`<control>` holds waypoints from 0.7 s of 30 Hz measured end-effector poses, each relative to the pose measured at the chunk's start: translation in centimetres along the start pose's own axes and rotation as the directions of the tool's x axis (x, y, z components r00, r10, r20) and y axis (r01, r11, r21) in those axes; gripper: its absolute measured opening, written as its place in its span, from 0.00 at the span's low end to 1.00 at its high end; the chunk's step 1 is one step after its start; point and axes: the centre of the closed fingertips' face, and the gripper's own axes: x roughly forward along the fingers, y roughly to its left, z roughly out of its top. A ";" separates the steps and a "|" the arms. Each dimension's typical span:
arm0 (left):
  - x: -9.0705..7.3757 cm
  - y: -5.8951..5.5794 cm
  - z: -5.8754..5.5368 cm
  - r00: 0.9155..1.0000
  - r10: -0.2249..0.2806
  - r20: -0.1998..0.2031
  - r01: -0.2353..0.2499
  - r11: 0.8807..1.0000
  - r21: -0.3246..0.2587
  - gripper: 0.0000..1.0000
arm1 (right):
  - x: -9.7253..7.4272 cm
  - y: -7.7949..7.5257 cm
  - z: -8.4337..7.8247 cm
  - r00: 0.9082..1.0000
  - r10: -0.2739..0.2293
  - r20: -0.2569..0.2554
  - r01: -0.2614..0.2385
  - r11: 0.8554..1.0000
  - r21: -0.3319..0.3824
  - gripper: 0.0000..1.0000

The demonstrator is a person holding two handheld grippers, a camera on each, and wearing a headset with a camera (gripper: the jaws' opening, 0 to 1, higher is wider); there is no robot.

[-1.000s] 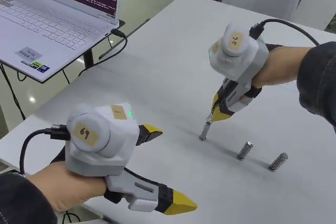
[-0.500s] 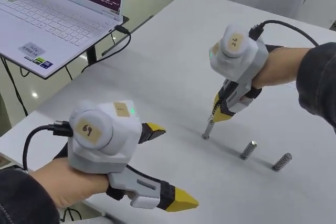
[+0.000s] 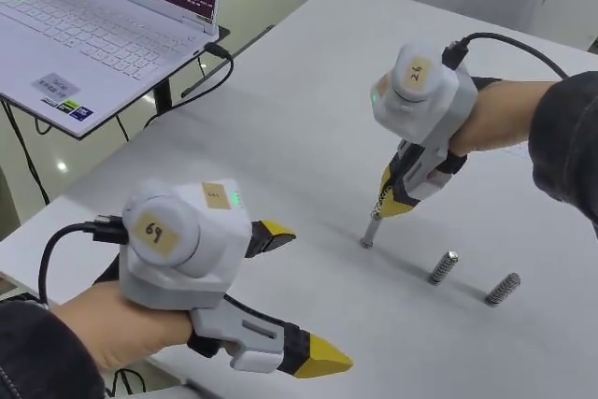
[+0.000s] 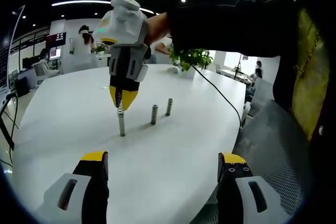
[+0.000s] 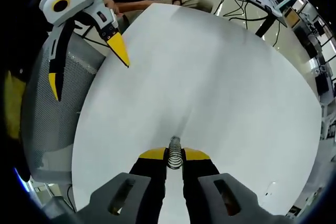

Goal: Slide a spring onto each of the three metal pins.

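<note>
The left gripper (image 3: 301, 296) had a white body, black jaws with yellow tips, and a round tan label with dark handwritten numbers; the right gripper (image 3: 387, 205) wore the same colours. The spring (image 5: 175, 157) and the pin (image 3: 369, 233) were silvery grey. The table (image 3: 280, 119) was plain white. At the far left, the laptop (image 3: 93, 35) was silver, its screen purple with pale text, its cable (image 3: 207, 89) black.

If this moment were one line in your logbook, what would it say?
right gripper: shut on small coiled metal spring at top of upright grey metal pin | left gripper: open, apart | two other pins: spring-covered
</note>
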 end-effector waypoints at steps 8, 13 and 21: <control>-0.1 0.1 0.0 1.000 0.000 0.001 0.000 1.000 -0.003 0.82 | 0.0 0.0 0.0 1.000 0.000 -0.005 0.000 1.000 0.000 0.08; -0.2 0.2 -0.1 1.000 0.001 0.001 -0.001 1.000 -0.004 0.82 | 0.1 0.0 -0.3 1.000 0.003 -0.020 -0.003 1.000 0.000 0.08; -0.3 0.2 -0.3 1.000 0.003 0.003 -0.003 1.000 -0.011 0.81 | 0.5 0.2 -0.4 1.000 0.009 -0.022 -0.009 1.000 0.001 0.08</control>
